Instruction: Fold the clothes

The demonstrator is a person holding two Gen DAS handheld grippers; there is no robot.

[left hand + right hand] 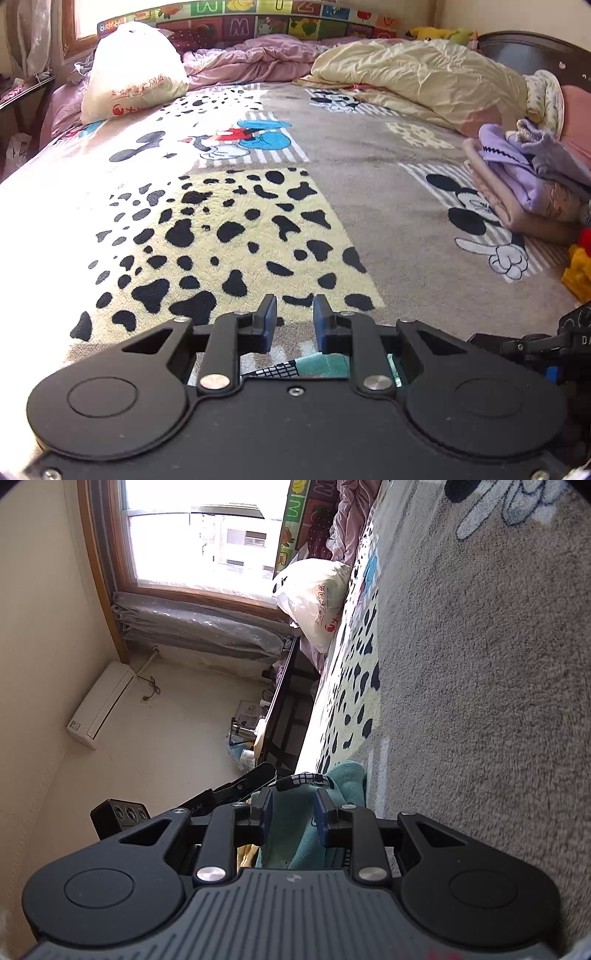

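Teal garment (317,365) mostly hidden under left gripper (294,317); folded pile (524,184) cut by edge

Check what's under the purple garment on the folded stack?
Under the purple garment lie folded pinkish-beige clothes, resting on the cartoon blanket. How many layers, and the stack's far side, are hidden.

left wrist view level over bed blanket (369,206); right view rolled sideways, sharing it.

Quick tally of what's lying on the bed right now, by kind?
Teal garment at the near edge: 1
Stack of folded clothes: 1
White plastic bag: 1
Bunched quilts, cream quilt and pink quilt: 2
Total: 5
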